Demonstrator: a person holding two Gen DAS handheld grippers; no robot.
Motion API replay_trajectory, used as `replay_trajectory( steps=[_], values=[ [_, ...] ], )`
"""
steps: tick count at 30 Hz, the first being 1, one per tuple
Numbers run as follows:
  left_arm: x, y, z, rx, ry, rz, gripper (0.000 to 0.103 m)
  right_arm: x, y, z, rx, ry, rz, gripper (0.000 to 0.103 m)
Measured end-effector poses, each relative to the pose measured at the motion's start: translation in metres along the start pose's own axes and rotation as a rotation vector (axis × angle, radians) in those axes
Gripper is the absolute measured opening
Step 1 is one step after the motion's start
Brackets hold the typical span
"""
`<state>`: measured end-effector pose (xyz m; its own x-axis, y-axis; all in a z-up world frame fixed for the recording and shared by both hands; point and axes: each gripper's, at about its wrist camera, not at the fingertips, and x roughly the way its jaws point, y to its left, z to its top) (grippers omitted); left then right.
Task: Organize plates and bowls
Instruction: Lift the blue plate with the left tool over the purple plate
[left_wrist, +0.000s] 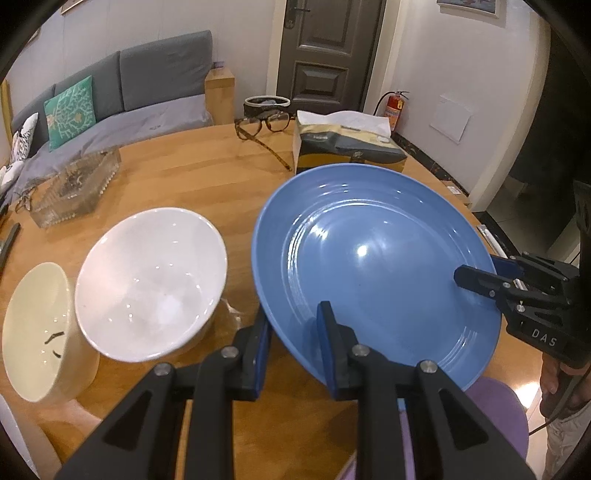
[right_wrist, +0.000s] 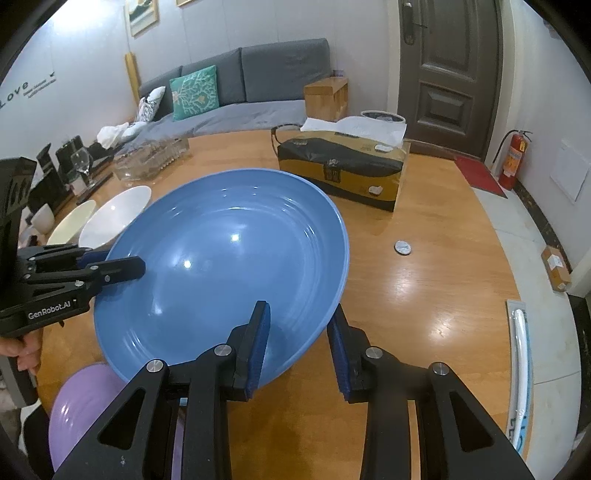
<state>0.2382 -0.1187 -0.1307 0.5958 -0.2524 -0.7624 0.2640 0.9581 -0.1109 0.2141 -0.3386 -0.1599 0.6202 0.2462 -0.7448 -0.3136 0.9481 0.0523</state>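
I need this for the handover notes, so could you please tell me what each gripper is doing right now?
Left gripper: shut on the blue plate.
Right gripper: shut on the same plate's opposite rim.

- Big blue plate (left_wrist: 369, 266): glossy, with ringed ridges round the well. I've got it off the wooden table and tilted, its rim pinched on two opposite sides, so it's hanging over the table's near edge.
- White bowl (left_wrist: 151, 284): shiny, wide and shallow, empty as far as I can tell. It's just left of the plate, tipped up so the inside faces me, leaning against the cream one.
- Cream bowl (left_wrist: 37, 332): deeper and straighter-sided, furthest left, also tipped toward me, with a few small dark bits inside.
- Something purple (right_wrist: 85, 410) and rounded sits under the plate's near edge. Can't tell if it's a bowl or a plate.
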Motion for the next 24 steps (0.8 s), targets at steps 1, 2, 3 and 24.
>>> replay_trajectory(
  steps=[1, 2, 3, 24],
  values=[
    [-0.003, 0.000, 0.000, 0.001, -0.003, -0.001, 0.022, -0.003, 0.001, 0.000, -0.002, -0.003, -0.002, 0.027],
    [-0.006, -0.001, -0.001, 0.000, -0.007, -0.002, 0.022, -0.006, 0.002, 0.000, -0.002, -0.006, -0.004, 0.027],
    [-0.011, -0.001, -0.003, -0.002, -0.013, -0.006, 0.022, -0.010, 0.004, -0.001, -0.002, -0.010, -0.003, 0.027],
    [-0.096, -0.021, -0.046, 0.033, -0.074, -0.038, 0.022, -0.108, 0.040, -0.041, -0.001, -0.092, -0.007, 0.028]
  ],
)
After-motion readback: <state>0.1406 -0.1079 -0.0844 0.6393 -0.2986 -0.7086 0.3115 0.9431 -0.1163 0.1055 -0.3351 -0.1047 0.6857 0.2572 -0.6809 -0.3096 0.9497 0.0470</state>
